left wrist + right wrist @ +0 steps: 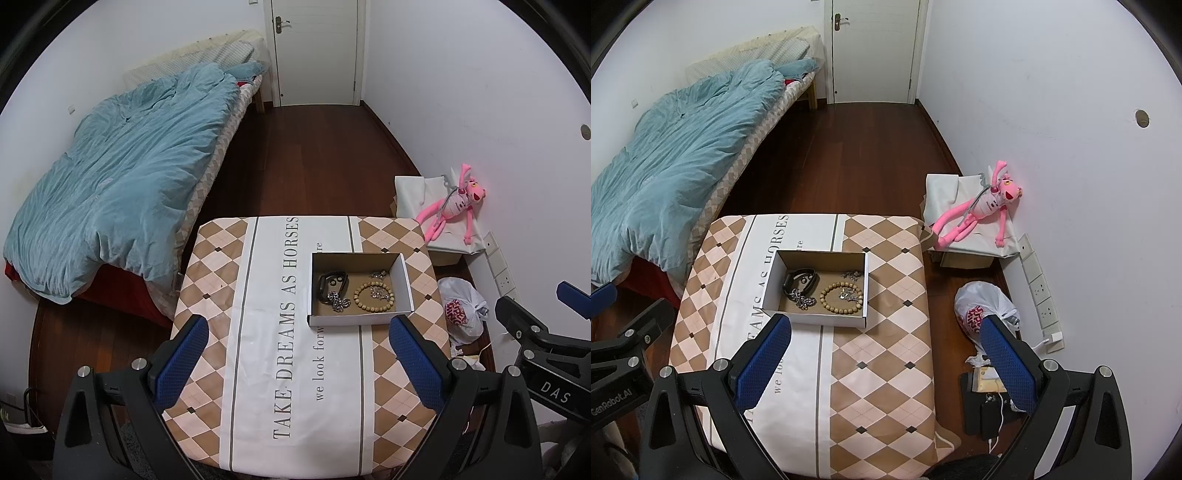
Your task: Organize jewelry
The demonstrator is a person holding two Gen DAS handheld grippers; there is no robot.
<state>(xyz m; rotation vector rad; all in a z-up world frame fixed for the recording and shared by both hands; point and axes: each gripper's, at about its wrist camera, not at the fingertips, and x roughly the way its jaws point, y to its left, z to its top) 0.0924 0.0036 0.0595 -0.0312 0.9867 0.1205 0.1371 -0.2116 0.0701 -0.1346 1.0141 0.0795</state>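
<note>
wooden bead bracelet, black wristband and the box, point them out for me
wooden bead bracelet [374, 298]: left wrist view, on its left arc of beads
black wristband [331, 281]: left wrist view, on the strap
box [812, 319]: right wrist view, on its near outer wall

Tan-and-pink diamond tablecloth [207, 258], teal quilt [122, 184], pink plush [454, 206], blue-padded claws

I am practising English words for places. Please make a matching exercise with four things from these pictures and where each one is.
Things:
1. wooden bead bracelet
2. pink plush toy
3. blue duvet
4. white plastic bag

Places:
A. on the bed
B. on the floor beside the table
C. inside the cardboard box
D. on a white-covered box by the wall

Pairs: 1-C, 2-D, 3-A, 4-B
</note>
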